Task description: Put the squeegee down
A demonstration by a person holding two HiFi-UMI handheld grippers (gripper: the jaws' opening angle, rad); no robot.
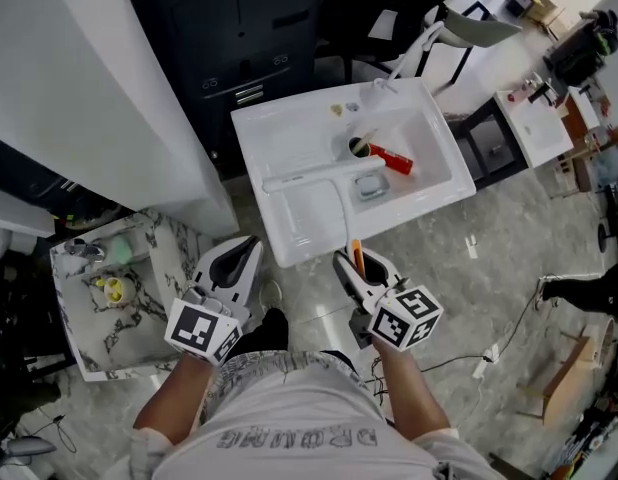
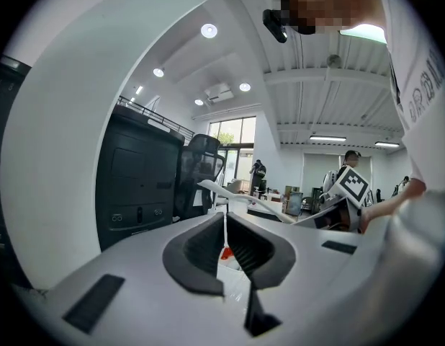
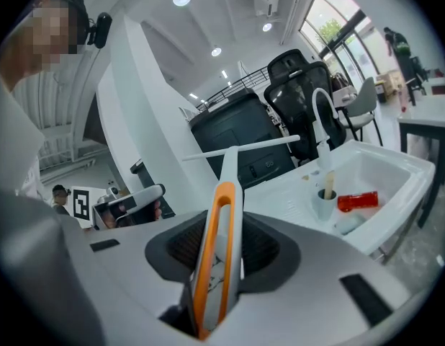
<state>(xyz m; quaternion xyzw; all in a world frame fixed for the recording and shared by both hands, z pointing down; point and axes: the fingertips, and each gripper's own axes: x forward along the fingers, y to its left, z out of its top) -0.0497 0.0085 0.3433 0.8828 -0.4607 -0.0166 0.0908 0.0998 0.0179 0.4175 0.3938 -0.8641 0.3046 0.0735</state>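
The squeegee has a white shaft and an orange-edged handle (image 3: 221, 225). Its white blade (image 1: 299, 179) hangs over the left part of the white sink (image 1: 289, 128). My right gripper (image 1: 355, 266) is shut on the handle, just in front of the sink's near edge. In the right gripper view the blade (image 3: 240, 148) stands crosswise above the jaws. My left gripper (image 1: 241, 256) is to the left of the right one, by the sink's near left corner. Its jaws (image 2: 225, 240) are shut with nothing between them. The left gripper view shows the squeegee blade (image 2: 233, 195) ahead.
In the sink basin lie a red object (image 1: 395, 158), a small cup (image 1: 358, 148) and a grey dish (image 1: 370, 185); a faucet (image 1: 414, 46) rises behind. A black cabinet (image 1: 239, 38) stands beyond. A marble-topped side table (image 1: 164, 258) with small items is at the left.
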